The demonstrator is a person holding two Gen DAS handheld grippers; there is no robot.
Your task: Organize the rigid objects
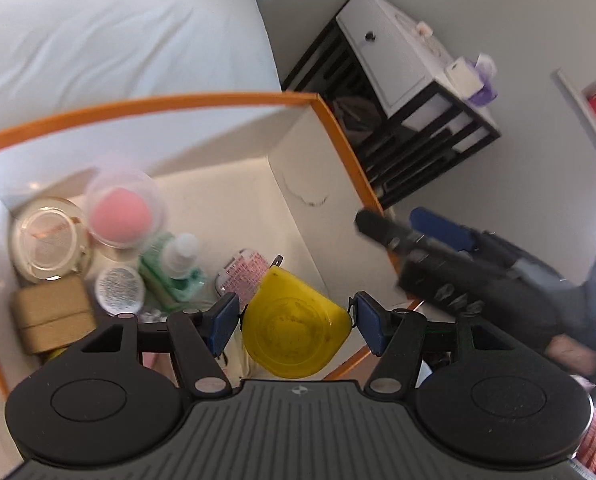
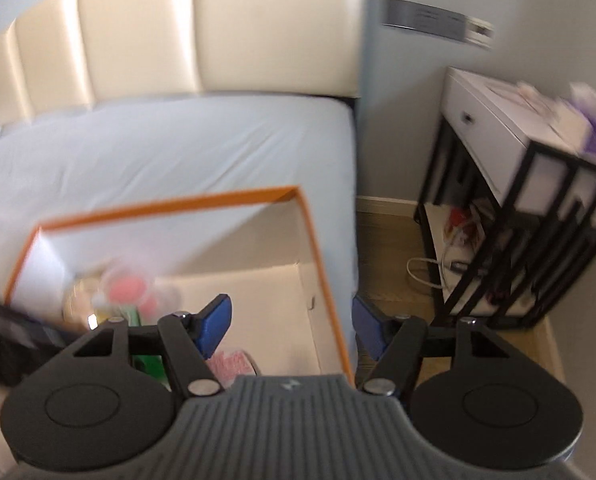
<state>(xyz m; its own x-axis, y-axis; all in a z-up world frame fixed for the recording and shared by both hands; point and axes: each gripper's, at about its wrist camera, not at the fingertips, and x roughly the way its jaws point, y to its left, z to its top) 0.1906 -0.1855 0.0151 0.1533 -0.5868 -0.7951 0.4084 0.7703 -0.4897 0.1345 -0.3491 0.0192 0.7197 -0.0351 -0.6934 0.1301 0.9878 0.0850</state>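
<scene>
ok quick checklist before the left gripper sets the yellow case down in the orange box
1. Left gripper shut on the round yellow plastic case: ok.
2. Case over the orange-rimmed cardboard box: ok.
3. Bare box floor right of the clear green-liquid bottle: ok.
4. Right gripper outside the box: ok.
5. Right gripper empty, jaws open: ok.
6. Case lid latched: cannot tell.

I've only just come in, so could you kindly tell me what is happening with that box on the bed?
A person is sorting small items into an orange-edged box on the bed. The left hand-held gripper holds a yellow case between its pads, low over the box's near right side. The right hand-held gripper is open and empty, straddling the box's right wall. A pink sponge, jars and a small bottle already crowd the left side.
</scene>
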